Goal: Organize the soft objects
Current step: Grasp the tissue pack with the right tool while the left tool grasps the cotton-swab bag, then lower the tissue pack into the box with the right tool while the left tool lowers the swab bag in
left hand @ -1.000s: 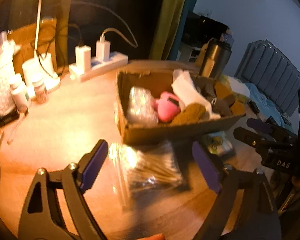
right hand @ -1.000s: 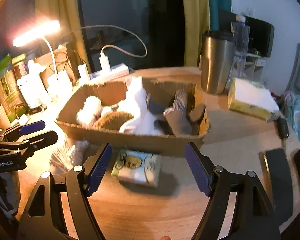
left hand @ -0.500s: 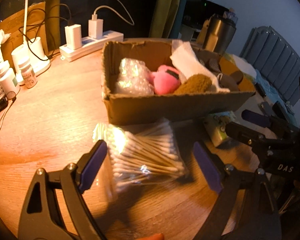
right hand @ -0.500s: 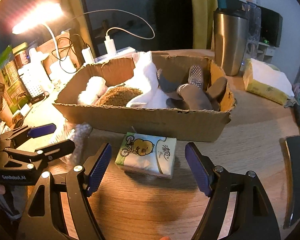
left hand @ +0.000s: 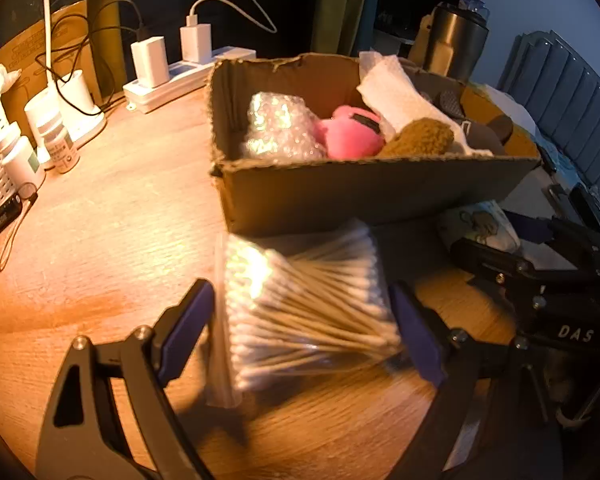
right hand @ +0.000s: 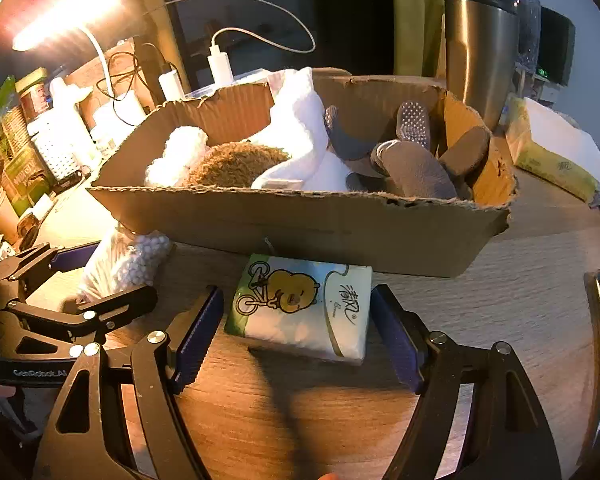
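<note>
Cardboard box (right hand: 300, 232) of soft things on a wooden table (left hand: 100, 240), one gripper at each loose packet.
Left gripper (left hand: 302, 322) is spread wide around the bag of cotton swabs (left hand: 304, 304); right gripper (right hand: 298, 338) is spread wide around the tissue pack (right hand: 304, 308). Both packets lie on the table just in front of the box.

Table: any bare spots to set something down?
Bare wood left of the cardboard box, between it and the bottles; another patch right of the tissue pack. Crowded along the box front: cotton swab bag, tissue pack and both grippers.
</note>
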The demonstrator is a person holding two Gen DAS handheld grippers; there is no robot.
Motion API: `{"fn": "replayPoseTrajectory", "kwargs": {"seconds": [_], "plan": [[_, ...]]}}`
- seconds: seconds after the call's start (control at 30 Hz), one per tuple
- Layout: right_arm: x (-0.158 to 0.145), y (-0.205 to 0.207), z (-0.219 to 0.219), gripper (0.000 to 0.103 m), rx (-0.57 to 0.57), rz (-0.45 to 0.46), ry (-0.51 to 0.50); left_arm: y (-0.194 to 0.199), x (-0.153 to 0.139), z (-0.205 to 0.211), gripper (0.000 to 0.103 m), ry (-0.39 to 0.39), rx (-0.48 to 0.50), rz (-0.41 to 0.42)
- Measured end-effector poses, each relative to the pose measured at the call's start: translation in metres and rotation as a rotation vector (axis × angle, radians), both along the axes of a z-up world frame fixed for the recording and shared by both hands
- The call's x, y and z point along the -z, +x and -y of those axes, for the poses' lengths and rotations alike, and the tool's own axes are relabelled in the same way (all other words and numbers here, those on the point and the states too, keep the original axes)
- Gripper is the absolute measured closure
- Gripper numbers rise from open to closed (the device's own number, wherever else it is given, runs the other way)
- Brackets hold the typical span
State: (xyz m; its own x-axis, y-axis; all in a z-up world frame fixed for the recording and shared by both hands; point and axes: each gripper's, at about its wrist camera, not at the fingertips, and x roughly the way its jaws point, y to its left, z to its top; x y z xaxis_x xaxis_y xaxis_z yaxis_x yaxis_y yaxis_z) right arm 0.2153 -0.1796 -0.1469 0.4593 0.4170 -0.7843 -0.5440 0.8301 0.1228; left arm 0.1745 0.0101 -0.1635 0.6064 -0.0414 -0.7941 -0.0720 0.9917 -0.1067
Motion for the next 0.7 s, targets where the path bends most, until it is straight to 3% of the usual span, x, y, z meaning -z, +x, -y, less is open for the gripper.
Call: {"fn": "replayPoseTrajectory", "kwargs": {"seconds": [0.13,0.3,0.7], "plan": [[0.002,0.002,0.001,0.025,0.011,-0.008,-0.01,-0.002,-0.001,0.0,0.017,-0.011,0.012,0.008],[0.002,0.002,0.001,0.029,0.016,-0.002,-0.018,-0.006,-0.003,0.001,0.029,-0.018,0.027,0.017],[-0.004,-0.01,0.014,0.029,0.024,0.017,0.004,-0.019,-0.024,0.013,0.03,-0.039,0.073,0.073]]}}
